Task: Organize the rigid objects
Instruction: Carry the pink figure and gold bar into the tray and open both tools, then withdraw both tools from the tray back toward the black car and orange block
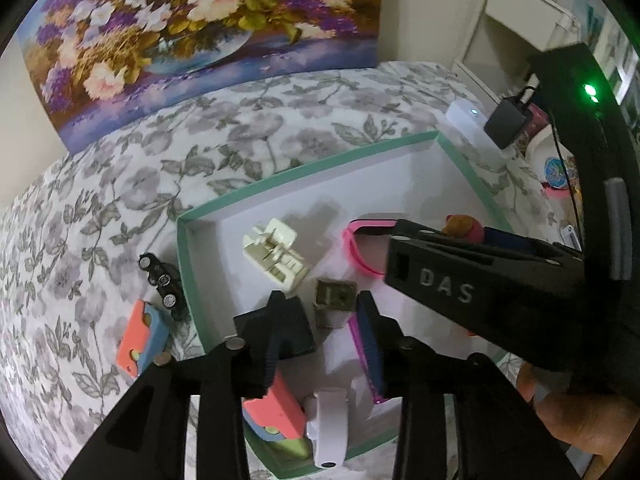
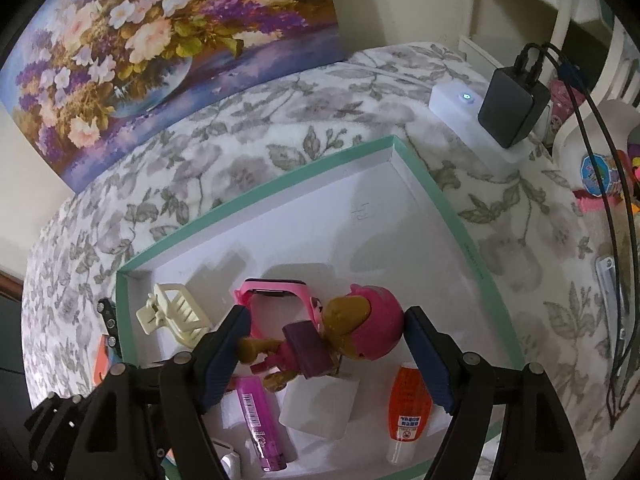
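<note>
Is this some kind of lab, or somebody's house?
Most likely a home, perhaps a bedroom: a flower painting leans against the wall, a leaf-patterned cover lies under the box, and a charger sits nearby.

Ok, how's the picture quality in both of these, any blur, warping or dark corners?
Left wrist view: dim, soft, fisheye bends the box edges, black corners, green lamp flare at right. Right wrist view: same warping and dark corners, toy figure fairly sharp.
</note>
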{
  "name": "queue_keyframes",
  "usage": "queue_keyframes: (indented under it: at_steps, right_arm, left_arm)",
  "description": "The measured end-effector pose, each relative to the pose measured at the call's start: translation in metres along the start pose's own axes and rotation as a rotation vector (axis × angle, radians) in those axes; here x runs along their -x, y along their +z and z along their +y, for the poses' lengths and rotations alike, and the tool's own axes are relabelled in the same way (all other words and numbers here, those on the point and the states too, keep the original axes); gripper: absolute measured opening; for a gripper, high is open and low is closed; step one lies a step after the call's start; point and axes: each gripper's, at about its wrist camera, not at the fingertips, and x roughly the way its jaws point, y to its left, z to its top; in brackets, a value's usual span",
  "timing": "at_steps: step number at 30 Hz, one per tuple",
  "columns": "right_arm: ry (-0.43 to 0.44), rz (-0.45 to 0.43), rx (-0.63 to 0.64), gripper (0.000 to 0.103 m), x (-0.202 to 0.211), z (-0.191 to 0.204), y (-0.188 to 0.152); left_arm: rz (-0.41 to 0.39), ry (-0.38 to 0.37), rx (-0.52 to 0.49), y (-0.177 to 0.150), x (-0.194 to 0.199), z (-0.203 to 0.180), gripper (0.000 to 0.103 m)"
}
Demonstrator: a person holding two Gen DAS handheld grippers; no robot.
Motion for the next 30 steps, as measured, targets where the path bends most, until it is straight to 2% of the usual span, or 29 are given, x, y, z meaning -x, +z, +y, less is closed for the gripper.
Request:
queue_keyframes:
  at_steps: [6, 10, 22, 25, 26, 28, 30]
  right_arm:
    - [-0.022, -0.001, 0.011, 0.095, -0.001, 0.003, 0.0]
    - [-0.036, -0.013, 0.018, 0.1, 0.001, 0.005, 0.0]
    - [-0.057, -0.101, 0.032, 0.103, 0.016, 0.013, 0.003]
    - [-0.056, -0.107, 0.049, 0.103, 0.018, 0.019, 0.004]
    - [-0.055, -0.108, 0.054, 0.103, 0.019, 0.021, 0.004]
    - [-0.046, -0.108, 0.067, 0.103, 0.02, 0.029, 0.003]
    - [-0.048, -0.109, 0.079, 0.103, 0.02, 0.037, 0.0]
  left_arm:
    - [0.003, -0.007, 0.056, 0.002, 0.003, 0.018, 0.052]
    - [-0.003, -0.019, 0.093, 0.003, 0.007, 0.03, 0.053]
    - [0.006, -0.041, 0.249, 0.003, 0.007, 0.082, 0.055]
    - [0.005, -0.027, 0.291, 0.001, 0.007, 0.097, 0.056]
    - [0.006, -0.019, 0.304, 0.001, 0.007, 0.103, 0.057]
    - [0.006, -0.006, 0.323, -0.001, 0.006, 0.113, 0.069]
    - [0.002, 0.007, 0.351, -0.003, 0.006, 0.126, 0.07]
